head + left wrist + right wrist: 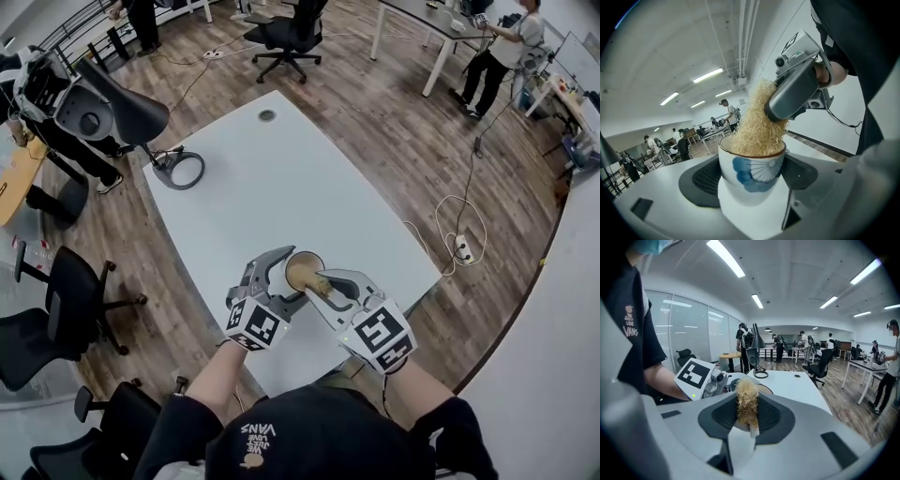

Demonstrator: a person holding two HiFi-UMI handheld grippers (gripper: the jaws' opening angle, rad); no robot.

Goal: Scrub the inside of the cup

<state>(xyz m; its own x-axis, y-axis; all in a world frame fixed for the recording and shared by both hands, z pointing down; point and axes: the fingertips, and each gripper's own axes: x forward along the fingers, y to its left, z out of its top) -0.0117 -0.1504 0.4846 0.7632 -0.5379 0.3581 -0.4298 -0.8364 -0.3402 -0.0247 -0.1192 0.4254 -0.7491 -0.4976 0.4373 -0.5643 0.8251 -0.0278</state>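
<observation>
Two-handed scrub of cup.
Left claw clamped on it, right claw gripping scrubber; best twisted firmly round inner wall.

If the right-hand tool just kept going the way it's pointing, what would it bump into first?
Probably the white blue-flowered ceramic cup held by the left tool: the right tool points its straw-coloured fibre scrubber into the cup's mouth, so the scrubber would press the inside first.
</observation>
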